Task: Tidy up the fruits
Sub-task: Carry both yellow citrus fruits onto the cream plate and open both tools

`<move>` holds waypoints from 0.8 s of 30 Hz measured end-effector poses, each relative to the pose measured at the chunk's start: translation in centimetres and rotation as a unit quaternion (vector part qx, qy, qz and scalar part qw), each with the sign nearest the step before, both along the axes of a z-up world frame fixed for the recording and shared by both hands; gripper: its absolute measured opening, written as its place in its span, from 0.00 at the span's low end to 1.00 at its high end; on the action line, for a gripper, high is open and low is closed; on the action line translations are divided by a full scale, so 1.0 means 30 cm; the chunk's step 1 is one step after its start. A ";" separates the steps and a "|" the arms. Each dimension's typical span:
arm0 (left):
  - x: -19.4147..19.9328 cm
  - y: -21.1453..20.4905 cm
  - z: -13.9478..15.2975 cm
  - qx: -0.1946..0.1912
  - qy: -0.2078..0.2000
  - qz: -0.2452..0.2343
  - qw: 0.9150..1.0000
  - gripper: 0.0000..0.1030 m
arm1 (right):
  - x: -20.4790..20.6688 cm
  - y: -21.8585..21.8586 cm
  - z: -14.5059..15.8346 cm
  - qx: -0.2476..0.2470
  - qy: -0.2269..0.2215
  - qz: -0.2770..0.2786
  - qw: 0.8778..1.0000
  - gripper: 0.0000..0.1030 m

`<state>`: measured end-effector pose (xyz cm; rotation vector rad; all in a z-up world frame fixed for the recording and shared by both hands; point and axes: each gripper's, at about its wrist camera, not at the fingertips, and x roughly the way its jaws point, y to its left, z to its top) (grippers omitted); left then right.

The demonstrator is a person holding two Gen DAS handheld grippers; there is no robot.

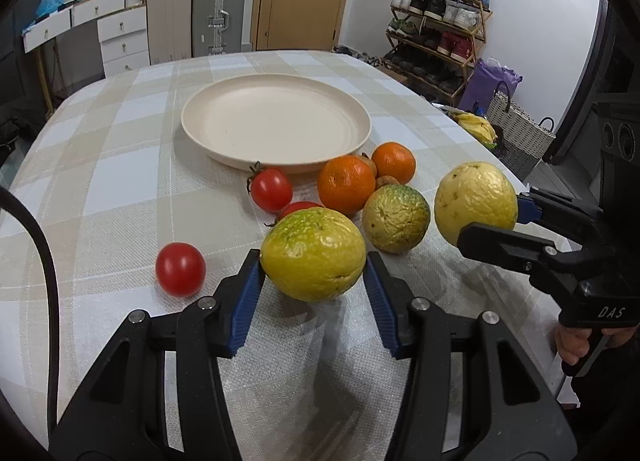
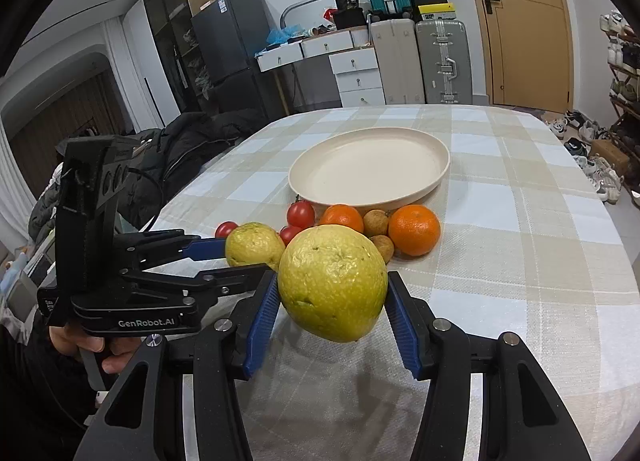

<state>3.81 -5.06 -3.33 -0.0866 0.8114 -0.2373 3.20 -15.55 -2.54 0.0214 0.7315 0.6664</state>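
Left wrist view. The left gripper has its ribbed blue pads against both flanks of a yellow-green guava, clamped on it; the skin is bumpy, green-speckled at the top and dimpled lower down. The fruit sits low over the checked tablecloth, a coarse woven fabric in beige and white; whether it touches the cloth I cannot tell. A smooth round cherry tomato lies apart to its left. Behind it stand a second tomato with a stem, a third half hidden, two glossy pebbled oranges and another mottled guava. The shallow cream plate, matte with a raised rim, lies beyond the fruit, bare. At right, the right gripper holds a paler yellow guava clear of the table.

Right wrist view. The right gripper is closed on the pale guava, blue pads pressed into its wrinkled, pitted sides, the fruit lifted off the cloth. At left, the left gripper pinches its guava. Two small, dull brown round fruits nestle between the oranges. A hand grips the left gripper's black handle.
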 end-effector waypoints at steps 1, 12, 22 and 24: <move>-0.002 0.005 0.006 0.000 -0.004 0.002 1.000 0.47 | 0.002 -0.002 0.001 0.001 0.000 -0.002 1.000 0.52; -0.029 0.071 0.083 -0.016 -0.044 0.038 0.998 0.47 | 0.031 -0.021 0.040 0.003 -0.017 -0.023 1.000 0.52; -0.026 0.111 0.144 -0.017 -0.067 0.057 0.996 0.47 | 0.091 -0.034 0.085 0.011 -0.023 -0.049 0.998 0.52; -0.019 0.110 0.147 -0.013 -0.070 0.060 0.996 0.47 | 0.107 -0.035 0.094 0.010 -0.026 -0.051 0.998 0.52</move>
